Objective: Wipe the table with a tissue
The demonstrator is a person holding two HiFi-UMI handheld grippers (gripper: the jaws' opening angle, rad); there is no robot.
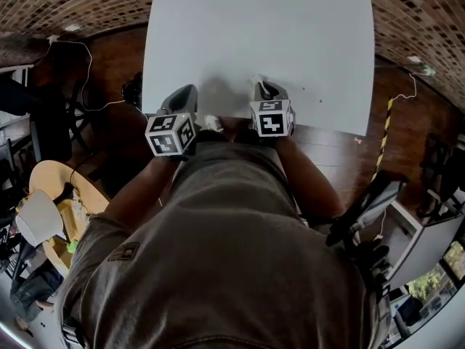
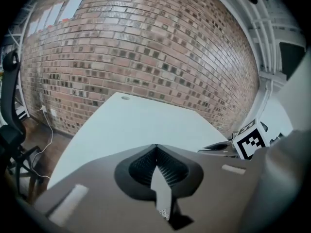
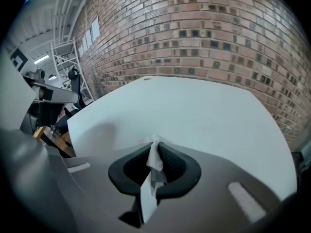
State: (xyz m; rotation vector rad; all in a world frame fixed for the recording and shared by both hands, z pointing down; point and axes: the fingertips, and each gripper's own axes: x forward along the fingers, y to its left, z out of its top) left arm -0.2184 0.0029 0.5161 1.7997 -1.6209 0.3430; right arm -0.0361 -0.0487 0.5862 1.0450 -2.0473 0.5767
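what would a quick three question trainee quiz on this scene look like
1. Multiple choice: what is pinched in the right gripper? A a sponge; B a tissue; C nothing.
2. True or false: the left gripper has its jaws wide apart.
3. Fill in: the wall behind the white table is made of ____.

Key: 1 B. 2 False, its jaws are together with nothing between them. 3 brick.
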